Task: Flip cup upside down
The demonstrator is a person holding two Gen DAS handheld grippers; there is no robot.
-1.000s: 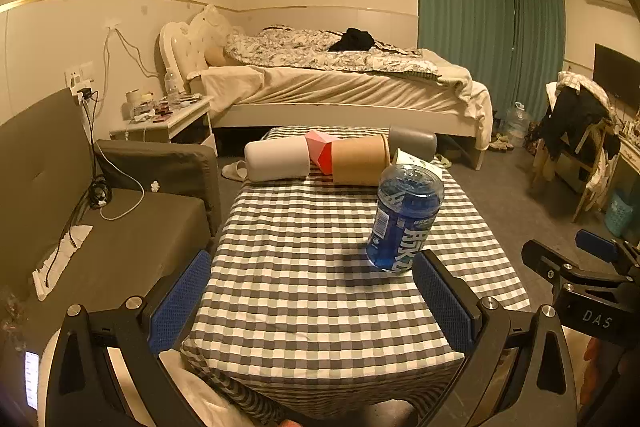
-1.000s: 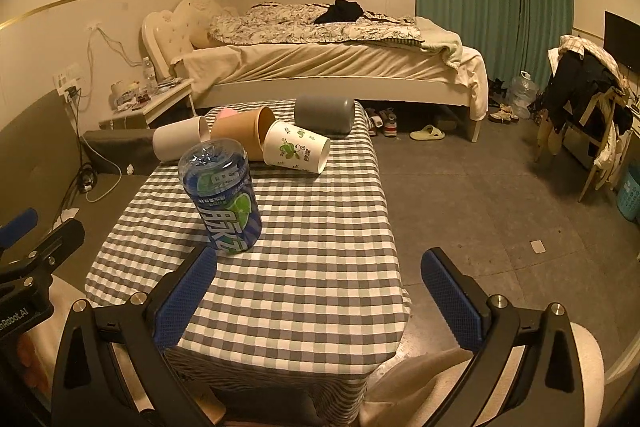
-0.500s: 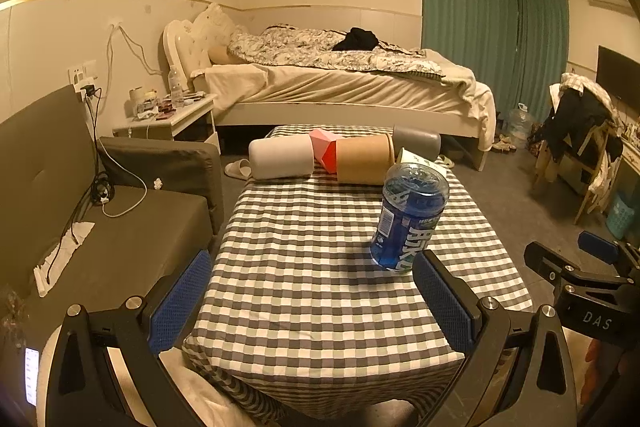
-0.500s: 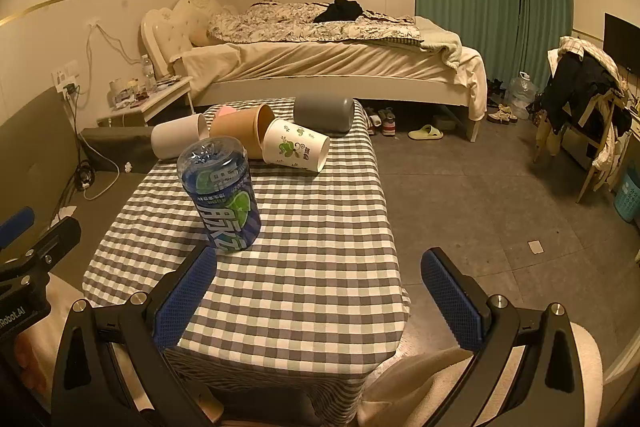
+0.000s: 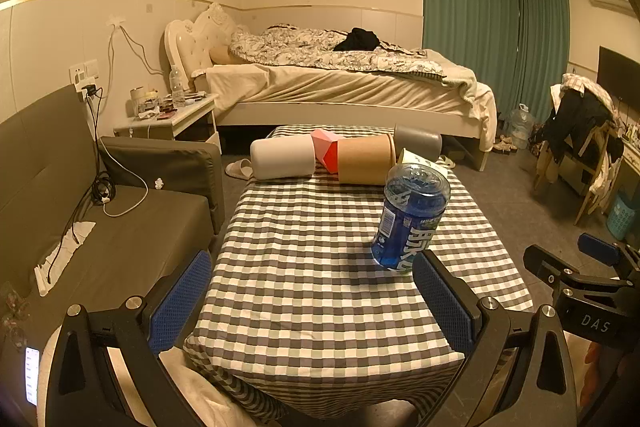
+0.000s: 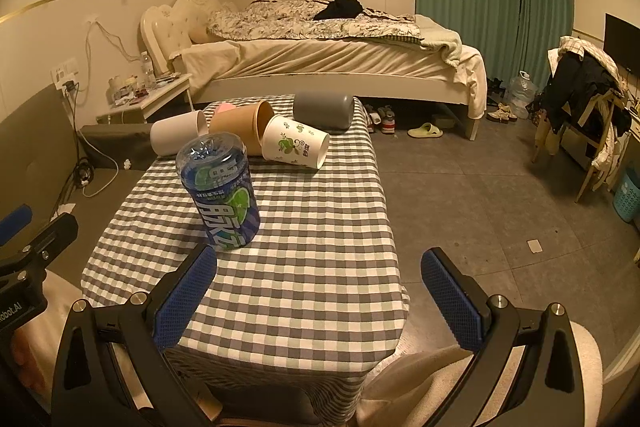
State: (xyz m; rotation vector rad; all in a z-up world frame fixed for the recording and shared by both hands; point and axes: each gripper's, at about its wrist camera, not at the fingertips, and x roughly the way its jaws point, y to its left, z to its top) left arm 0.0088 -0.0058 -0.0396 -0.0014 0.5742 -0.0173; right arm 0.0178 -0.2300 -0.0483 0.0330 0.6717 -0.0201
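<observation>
- A dim bedroom in warm yellow light, with an unmade bed (image 5: 340, 75) along the far wall and green curtains (image 5: 492, 39) to its right.
- In the middle of the room stands a low table under a grey and white checked tablecloth (image 5: 320, 267).
- A dark sofa (image 5: 100, 227) sits to the left of the table; a chair piled with clothes (image 6: 584, 95) stands well off to the right.
- Near the front of the table, a blue transparent plastic cup (image 6: 220, 191) stands with its closed end up and its printed label upside down.
- Along the far edge of the table, several cups lie on their sides, close together: a white cup (image 5: 284, 159), a pink and red faceted cup (image 5: 326, 151), a brown paper cup (image 5: 366, 159), a grey cup (image 6: 324, 111), and a white paper cup with green leaf print (image 6: 296, 145).
- The left gripper (image 5: 312, 303) hangs over the near edge of the table, its blue-padded fingers spread wide and holding nothing; the blue cup is just beyond its right finger.
- The right gripper (image 6: 318, 301) is also at the near edge, fingers spread wide and empty, with the blue cup just ahead of its left finger.
- Neither gripper touches a cup.
</observation>
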